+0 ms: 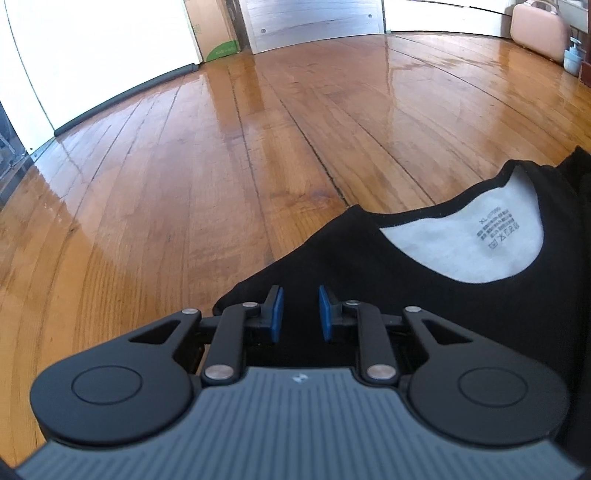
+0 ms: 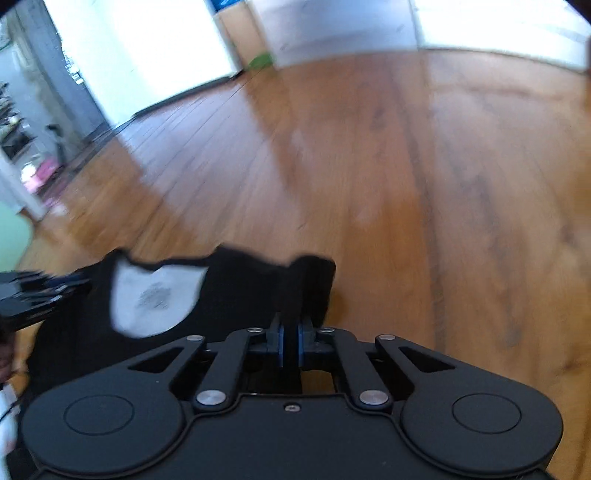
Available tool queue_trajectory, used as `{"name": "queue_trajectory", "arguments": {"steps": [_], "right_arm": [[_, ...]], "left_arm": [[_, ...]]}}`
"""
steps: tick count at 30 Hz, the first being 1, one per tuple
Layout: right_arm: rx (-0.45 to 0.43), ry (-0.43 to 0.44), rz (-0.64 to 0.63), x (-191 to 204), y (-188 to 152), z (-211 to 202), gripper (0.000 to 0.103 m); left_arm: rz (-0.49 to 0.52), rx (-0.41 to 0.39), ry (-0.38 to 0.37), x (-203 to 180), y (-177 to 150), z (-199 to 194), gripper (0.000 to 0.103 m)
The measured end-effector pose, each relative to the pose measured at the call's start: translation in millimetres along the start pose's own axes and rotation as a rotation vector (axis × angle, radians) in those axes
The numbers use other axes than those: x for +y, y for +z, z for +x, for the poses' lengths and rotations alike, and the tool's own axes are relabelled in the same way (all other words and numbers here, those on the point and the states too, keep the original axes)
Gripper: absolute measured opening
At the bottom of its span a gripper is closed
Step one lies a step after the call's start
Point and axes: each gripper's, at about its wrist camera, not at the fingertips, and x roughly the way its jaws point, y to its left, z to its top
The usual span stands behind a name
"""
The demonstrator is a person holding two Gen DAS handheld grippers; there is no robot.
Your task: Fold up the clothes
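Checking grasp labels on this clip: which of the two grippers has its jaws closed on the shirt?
The right gripper: its jaws pinch a fold of the black shirt. The left gripper has its jaws apart over the fabric.

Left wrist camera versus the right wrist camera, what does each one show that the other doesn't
Only the left wrist view shows the printed size label sharply, the pink case and blue bottle by the far wall, and the left gripper open over the black shirt.

Only the right wrist view shows the right gripper shut on a raised fold of that shirt, and the side room at left; it is motion-blurred.

Both show the shirt's collar with grey lining, the wooden floor and the green-based box.
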Motion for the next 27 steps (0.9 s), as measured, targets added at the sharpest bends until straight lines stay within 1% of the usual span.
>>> {"name": "queue_trajectory", "arguments": {"steps": [2, 3, 5, 7, 8, 9, 10, 11, 13, 15, 16, 18, 19, 20, 21, 22, 23, 24, 26, 27], "right_arm": [[-0.028, -0.045, -0.032, -1.4, -1.3, 1.5, 0.006], [-0.025, -0.066, -0.033, -7.4, -2.7, 4.5, 0.005], [-0.019, -0.074, -0.001, -15.8, -1.1, 3.7, 0.005], [-0.013, -0.072, 0.039, -21.0, 2.9, 0.9, 0.006], [-0.017, -0.09, 0.033, -18.5, 3.0, -1.7, 0.007], [-0.025, -0.109, 0.013, -14.2, 1.6, -4.9, 0.01], [-0.031, -0.126, -0.003, -10.2, 0.3, -9.0, 0.017], [-0.034, -0.129, -0.006, -7.5, -1.0, -15.8, 0.022], [-0.04, -0.082, 0.019, -4.2, -6.2, -30.9, 0.052], [-0.073, -0.018, 0.064, -7.8, -17.3, -51.0, 0.06], [-0.078, 0.022, 0.086, -11.7, -25.8, -59.1, 0.06], [-0.039, 0.078, 0.118, -17.9, -42.8, -64.3, 0.06], [-0.002, 0.09, 0.118, -19.8, -52.0, -63.3, 0.06], [0.022, 0.102, 0.101, -19.3, -61.8, -61.8, 0.06], [0.03, 0.113, 0.071, -16.3, -70.7, -60.9, 0.06], [0.032, 0.119, 0.034, -12.0, -79.1, -61.1, 0.048], [0.021, 0.107, -0.017, -4.7, -85.3, -63.4, 0.029], [0.023, 0.084, -0.049, 0.9, -89.3, -64.6, 0.007], [-0.009, 0.035, -0.033, 0.7, -92.0, -70.7, 0.006], [-0.019, -0.004, -0.028, 0.2, -91.5, -72.9, 0.006]], "left_arm": [[-0.002, -0.004, 0.001, 1.9, -1.2, 0.2, 0.02], [-0.003, -0.006, 0.001, 2.9, -1.6, 0.4, 0.02], [-0.011, -0.005, 0.005, 3.9, -1.6, 0.6, 0.02], [-0.033, -0.021, 0.001, -0.2, -2.4, -13.0, 0.02], [-0.044, -0.029, -0.001, -2.3, -2.7, -19.7, 0.02], [-0.054, -0.037, -0.004, -4.3, -3.1, -26.5, 0.02], [-0.065, -0.045, -0.006, -6.4, -3.4, -33.2, 0.02], [-0.076, -0.053, -0.008, -8.4, -3.8, -40.0, 0.021], [-0.098, -0.068, -0.013, -12.6, -4.5, -53.5, 0.021], [-0.119, -0.084, -0.017, -16.7, -5.3, -67.0, 0.021], [-0.13, -0.092, -0.02, -18.8, -5.7, -74.0, 0.021], [-0.18, -0.09, -0.077, -25.4, -15.2, -97.6, 0.022], [-0.206, -0.083, -0.107, -29.6, -20.9, -108.9, 0.024], [-0.224, -0.068, -0.125, -34.2, -28.0, -115.7, 0.029], [-0.226, -0.041, -0.098, -42.6, -36.2, -119.2, 0.031], [-0.227, -0.013, -0.07, -51.0, -44.3, -122.7, 0.031], [-0.229, 0.013, -0.044, -59.3, -52.5, -126.2, 0.031], [-0.232, 0.03, -0.036, -63.1, -58.8, -128.9, 0.031], [-0.236, 0.064, -0.019, -70.6, -71.6, -134.2, 0.031], [-0.232, 0.075, -0.001, -70.7, -75.6, -138.3, 0.031]]}}
